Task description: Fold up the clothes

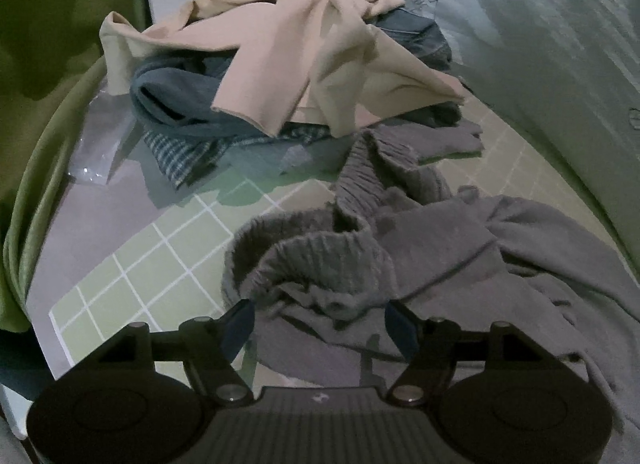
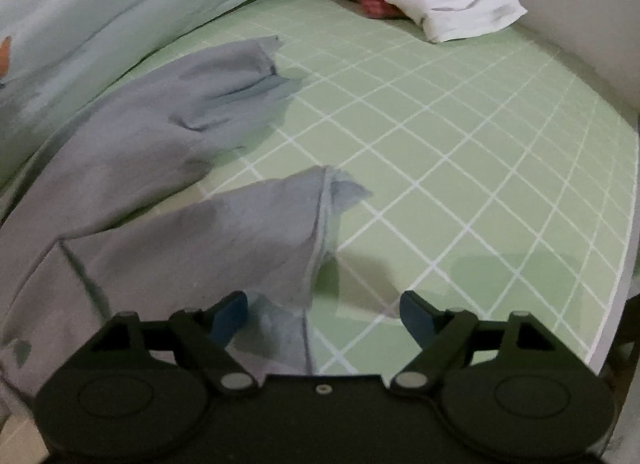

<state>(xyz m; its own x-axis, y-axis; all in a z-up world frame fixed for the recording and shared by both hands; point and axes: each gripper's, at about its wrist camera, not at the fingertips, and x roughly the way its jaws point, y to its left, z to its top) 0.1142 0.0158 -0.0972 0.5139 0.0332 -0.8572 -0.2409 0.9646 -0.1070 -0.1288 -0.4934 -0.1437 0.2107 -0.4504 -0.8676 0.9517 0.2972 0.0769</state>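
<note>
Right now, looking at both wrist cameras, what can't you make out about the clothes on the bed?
- Left wrist view: the beige garment covers the pile, hiding most of the blue clothes beneath.
- Left wrist view: the grey knitted garment runs off the right edge.
- Right wrist view: the grey-blue trousers are cut off at left; motion blur smears detail.

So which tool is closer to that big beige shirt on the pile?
Left. The left tool faces the beige shirt, with grey pants between. The right tool sits over the pant legs; no shirt shows there.
</note>
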